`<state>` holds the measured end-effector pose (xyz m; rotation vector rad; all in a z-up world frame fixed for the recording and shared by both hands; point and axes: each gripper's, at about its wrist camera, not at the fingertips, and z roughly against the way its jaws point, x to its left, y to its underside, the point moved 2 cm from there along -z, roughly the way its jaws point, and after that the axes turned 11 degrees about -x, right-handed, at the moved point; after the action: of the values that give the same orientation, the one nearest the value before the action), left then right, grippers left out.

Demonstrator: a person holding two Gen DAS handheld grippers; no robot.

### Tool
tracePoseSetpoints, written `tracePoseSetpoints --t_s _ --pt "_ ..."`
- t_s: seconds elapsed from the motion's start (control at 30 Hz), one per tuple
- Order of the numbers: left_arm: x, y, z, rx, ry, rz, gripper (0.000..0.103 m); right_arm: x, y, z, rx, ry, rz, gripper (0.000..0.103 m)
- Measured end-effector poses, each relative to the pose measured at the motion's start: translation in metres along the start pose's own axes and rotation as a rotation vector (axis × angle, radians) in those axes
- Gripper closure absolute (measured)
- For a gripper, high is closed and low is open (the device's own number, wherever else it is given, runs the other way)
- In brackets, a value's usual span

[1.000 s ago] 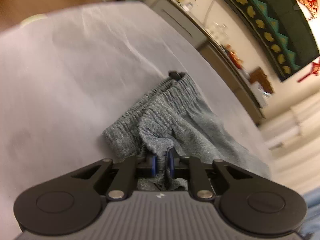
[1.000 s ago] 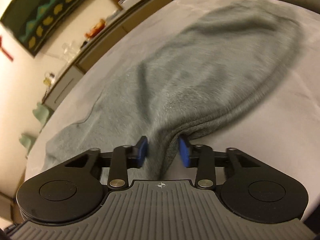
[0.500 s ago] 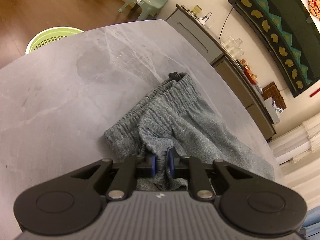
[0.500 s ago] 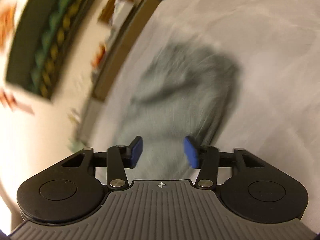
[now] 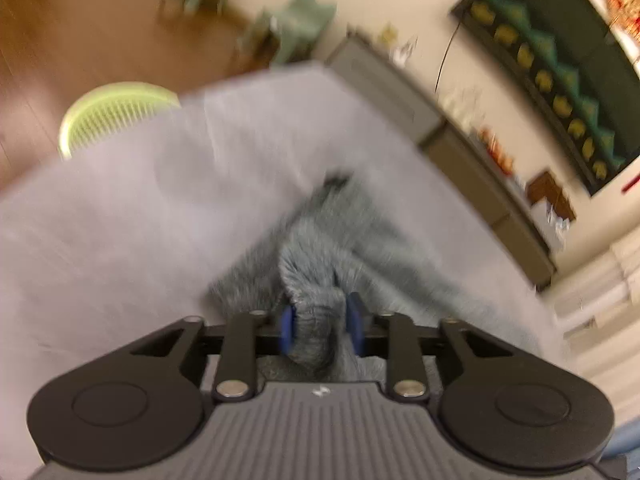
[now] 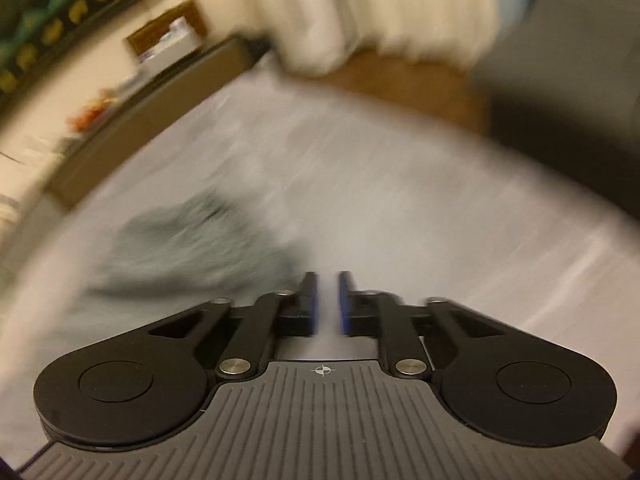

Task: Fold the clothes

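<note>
Grey marble table (image 5: pixel 140 208), wood floor (image 5: pixel 80 40), green basket (image 5: pixel 116 108) beyond.

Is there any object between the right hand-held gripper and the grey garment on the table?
Nothing visible. The right hand-held gripper holds nothing, and only bare table lies between it and the grey garment, which sits ahead to its left. The view is blurred, so small items could escape notice.
</note>
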<state>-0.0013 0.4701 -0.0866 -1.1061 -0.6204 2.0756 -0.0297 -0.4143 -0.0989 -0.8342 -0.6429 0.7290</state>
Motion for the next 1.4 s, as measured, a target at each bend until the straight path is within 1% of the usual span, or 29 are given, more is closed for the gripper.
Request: tracePoseSetpoints --t_s 0.03,0.07,0.1,0.13,0.2,0.23,0.3,0.33,0.43,0.47,0.5,0.53,0.57,0.6,0.7,0.77,0.83,0.87,0.9,0.97,1.0,1.07,1.1,1.13,1.17,1.2,1.27,1.37,1.4 --pt "-0.005 -0.004 0.016 -0.065 -0.032 -0.033 0.073 0.007 -0.006 0.01 -0.056 -0.011 0.017 0.066" --pt "-0.01 -0.007 0.024 -0.114 -0.04 -0.053 0.071 0.017 -0.012 0.02 -0.111 -0.029 0.036 0.065" --pt "-0.016 -0.01 0.032 -0.162 -0.048 -0.074 0.067 0.034 -0.012 0.023 -0.129 -0.084 0.076 0.061" --pt "-0.022 -0.013 0.038 -0.198 -0.045 -0.093 0.067 0.056 -0.01 0.022 -0.128 -0.158 0.127 0.053" --pt "-0.046 -0.013 0.006 -0.096 0.066 -0.136 0.067 0.099 -0.005 0.02 -0.127 -0.305 0.229 0.045" --pt "-0.059 -0.011 -0.014 -0.038 0.107 -0.169 0.067 0.12 0.0 0.014 -0.1 -0.363 0.274 0.045" --pt "-0.077 -0.003 -0.049 0.026 0.076 -0.26 0.068 0.154 0.012 -0.005 -0.021 -0.411 0.363 0.045" --pt "-0.085 0.001 -0.066 0.058 0.06 -0.3 0.068 0.163 0.016 -0.015 0.006 -0.409 0.394 0.045" --pt "-0.083 0.001 -0.103 0.127 -0.002 -0.313 0.068 0.164 0.02 -0.049 0.092 -0.33 0.467 0.048" --pt "-0.076 -0.001 -0.112 0.143 -0.045 -0.307 0.073 0.157 0.02 -0.059 0.107 -0.295 0.477 0.05" --pt "-0.07 -0.003 -0.122 0.159 -0.084 -0.299 0.093 0.146 0.018 -0.07 0.114 -0.258 0.479 0.048" --pt "-0.063 -0.005 -0.127 0.164 -0.1 -0.278 0.098 0.136 0.017 -0.081 0.122 -0.22 0.481 0.043" --pt "-0.058 -0.009 -0.129 0.162 -0.093 -0.254 0.099 0.126 0.012 -0.087 0.125 -0.205 0.469 0.042" --pt "-0.056 -0.011 -0.131 0.166 -0.085 -0.237 0.099 0.116 0.006 -0.091 0.126 -0.201 0.451 0.042" --pt "-0.07 -0.011 -0.129 0.168 -0.086 -0.31 0.098 0.107 0.002 -0.092 0.109 -0.181 0.465 0.042" --pt "-0.078 -0.013 -0.115 0.159 -0.068 -0.338 0.095 0.109 0.001 -0.09 0.101 -0.16 0.49 0.042" --pt "-0.086 -0.02 -0.092 0.118 -0.038 -0.369 0.075 0.115 -0.003 -0.071 0.064 -0.22 0.491 0.045" --pt "-0.087 -0.021 -0.077 0.1 -0.01 -0.383 0.074 0.118 -0.005 -0.059 0.042 -0.259 0.489 0.048" --pt "-0.084 -0.019 -0.065 0.102 0.012 -0.392 0.074 0.122 -0.007 -0.047 0.019 -0.297 0.487 0.046" --pt "-0.079 -0.014 -0.043 0.108 0.052 -0.411 0.074 0.128 -0.011 -0.024 -0.026 -0.374 0.482 0.036" --pt "-0.075 -0.009 -0.042 0.129 0.044 -0.425 0.074 0.13 -0.005 -0.021 -0.006 -0.395 0.496 0.034" --pt "-0.065 0.002 -0.043 0.172 0.025 -0.451 0.074 0.132 0.012 -0.026 0.076 -0.418 0.543 0.035" --pt "-0.058 0.006 -0.049 0.196 0.0 -0.455 0.074 0.131 0.02 -0.031 0.116 -0.407 0.561 0.036" --pt "-0.051 0.009 -0.055 0.215 -0.024 -0.46 0.086 0.128 0.026 -0.039 0.154 -0.384 0.577 0.039" --pt "-0.046 0.008 -0.058 0.212 -0.042 -0.467 0.091 0.122 0.03 -0.045 0.167 -0.363 0.583 0.036" --pt "-0.043 0.005 -0.058 0.212 -0.052 -0.451 0.091 0.112 0.027 -0.049 0.17 -0.352 0.565 0.035" --pt "-0.039 -0.001 -0.056 0.213 -0.073 -0.423 0.091 0.09 0.017 -0.056 0.172 -0.307 0.519 0.038" --pt "-0.052 0.001 -0.055 0.211 -0.115 -0.476 0.09 0.072 0.011 -0.059 0.171 -0.308 0.487 0.044" --pt "-0.061 0.001 -0.048 0.188 -0.09 -0.483 0.089 0.071 0.011 -0.057 0.174 -0.307 0.496 0.044"
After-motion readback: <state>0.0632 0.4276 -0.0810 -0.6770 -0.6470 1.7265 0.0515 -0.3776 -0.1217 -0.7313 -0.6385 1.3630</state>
